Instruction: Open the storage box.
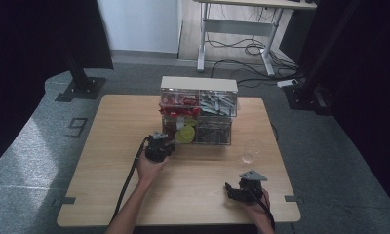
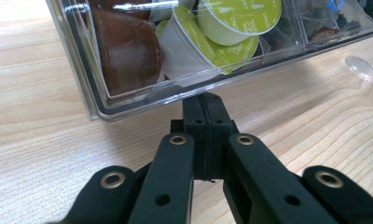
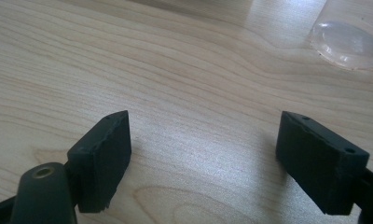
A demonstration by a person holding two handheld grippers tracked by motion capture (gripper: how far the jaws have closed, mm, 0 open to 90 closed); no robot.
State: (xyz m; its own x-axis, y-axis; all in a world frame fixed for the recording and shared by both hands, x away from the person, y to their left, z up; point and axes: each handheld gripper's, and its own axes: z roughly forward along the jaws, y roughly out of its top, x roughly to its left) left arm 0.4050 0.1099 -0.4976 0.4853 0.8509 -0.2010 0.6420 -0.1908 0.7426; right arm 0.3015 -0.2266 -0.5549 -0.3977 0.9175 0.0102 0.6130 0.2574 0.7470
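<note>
Two grippers, two jobs. My left gripper [image 2: 206,100] has its jaws pressed together, nothing between them, tips at the bottom front edge of the clear drawer organizer [image 1: 199,111], likely to nudge or hook the lower-left drawer of coffee capsules [image 2: 222,28]. My right gripper [image 3: 205,158] rests near the table's [image 1: 110,185] near right edge, jaws spread wide and empty. A clear lid [image 3: 345,44] lies just beyond.

green-lidded capsules [image 2: 238,16], brown capsule [image 2: 128,49], pale wood table [image 1: 110,161]
</note>
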